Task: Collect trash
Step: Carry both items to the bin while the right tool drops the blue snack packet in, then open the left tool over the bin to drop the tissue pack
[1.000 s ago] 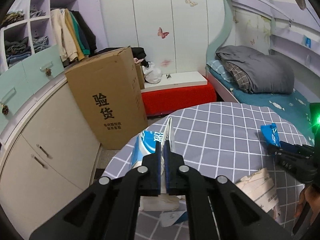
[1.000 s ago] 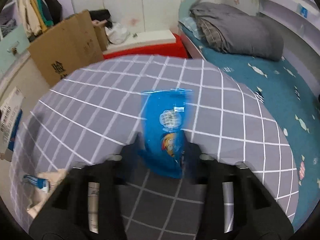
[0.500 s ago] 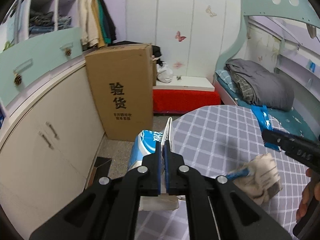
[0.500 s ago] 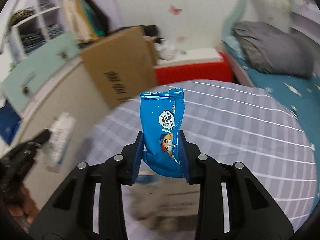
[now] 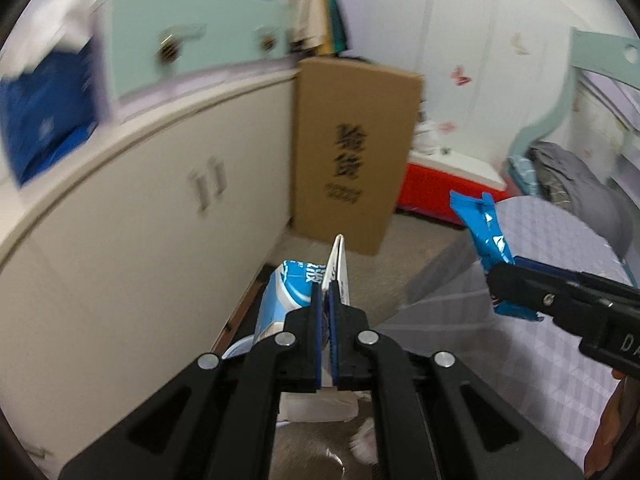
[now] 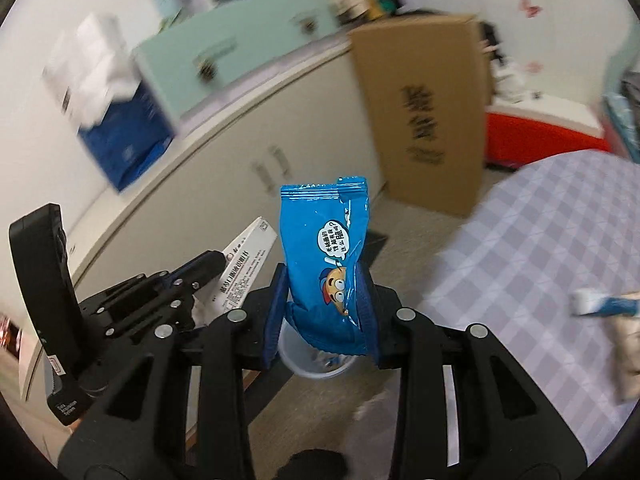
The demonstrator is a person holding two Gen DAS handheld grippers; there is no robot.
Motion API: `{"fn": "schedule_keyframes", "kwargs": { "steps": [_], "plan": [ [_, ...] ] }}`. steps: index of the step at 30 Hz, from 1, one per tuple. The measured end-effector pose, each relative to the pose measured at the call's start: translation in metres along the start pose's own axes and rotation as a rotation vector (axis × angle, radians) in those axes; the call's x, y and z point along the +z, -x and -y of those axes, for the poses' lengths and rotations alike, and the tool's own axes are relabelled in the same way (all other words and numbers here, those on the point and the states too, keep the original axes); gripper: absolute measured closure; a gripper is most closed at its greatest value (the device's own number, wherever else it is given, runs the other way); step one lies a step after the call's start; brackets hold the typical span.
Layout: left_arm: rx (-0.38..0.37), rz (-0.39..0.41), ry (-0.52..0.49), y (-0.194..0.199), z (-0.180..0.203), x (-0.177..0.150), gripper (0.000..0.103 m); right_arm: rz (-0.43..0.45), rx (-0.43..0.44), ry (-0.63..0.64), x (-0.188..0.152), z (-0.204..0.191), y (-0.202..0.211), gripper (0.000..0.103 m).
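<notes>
both grippers carrying trash off the table toward a white cup on the floor

left gripper (image 5: 329, 300) has jaws pressed almost together on a flattened blue-and-white carton (image 5: 294, 292), held out over the floor beside the cabinet (image 5: 132, 216). right gripper (image 6: 322, 304) is clamped narrowly on a blue snack wrapper (image 6: 328, 256), upright, directly above the white cup (image 6: 316, 364), which looks like the bin. best to lower each piece close over the cup rim before letting go, one gripper at a time. room is tight: cabinet on the left, checked table edge (image 6: 532, 264) on the right, cardboard box (image 5: 352, 152) at the far end
</notes>
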State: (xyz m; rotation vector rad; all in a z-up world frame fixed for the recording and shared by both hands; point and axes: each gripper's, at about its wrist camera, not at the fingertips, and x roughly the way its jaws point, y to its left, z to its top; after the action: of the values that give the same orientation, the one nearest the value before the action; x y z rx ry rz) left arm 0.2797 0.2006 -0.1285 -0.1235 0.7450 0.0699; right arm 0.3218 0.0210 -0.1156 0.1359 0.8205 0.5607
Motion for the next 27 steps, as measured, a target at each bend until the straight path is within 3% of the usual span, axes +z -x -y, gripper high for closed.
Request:
{"fn": "schedule_keyframes", "kwargs": {
  "steps": [7,12,13,14,15,27],
  "plan": [
    [0.062,-0.096,0.141,-0.035,-0.084,-0.036,0.1,-0.093,0.035,0.044,-0.015,-0.053,-0.081,0.069],
    [0.077,-0.118,0.204,-0.052,-0.118,-0.047,0.1,-0.124,0.026,0.076,-0.024,-0.069,-0.131,0.061],
    [0.078,-0.123,0.212,-0.055,-0.122,-0.049,0.1,-0.126,0.031,0.075,-0.025,-0.069,-0.14,0.056],
    [0.078,-0.13,0.219,-0.058,-0.125,-0.051,0.1,-0.139,0.036,0.074,-0.029,-0.07,-0.152,0.039],
    [0.078,-0.136,0.225,-0.061,-0.127,-0.052,0.1,-0.139,0.022,0.075,-0.032,-0.069,-0.159,0.031],
    [0.048,-0.184,0.23,-0.091,-0.126,-0.065,0.1,-0.207,-0.024,0.003,-0.052,-0.043,-0.183,0.024]
  ]
}}
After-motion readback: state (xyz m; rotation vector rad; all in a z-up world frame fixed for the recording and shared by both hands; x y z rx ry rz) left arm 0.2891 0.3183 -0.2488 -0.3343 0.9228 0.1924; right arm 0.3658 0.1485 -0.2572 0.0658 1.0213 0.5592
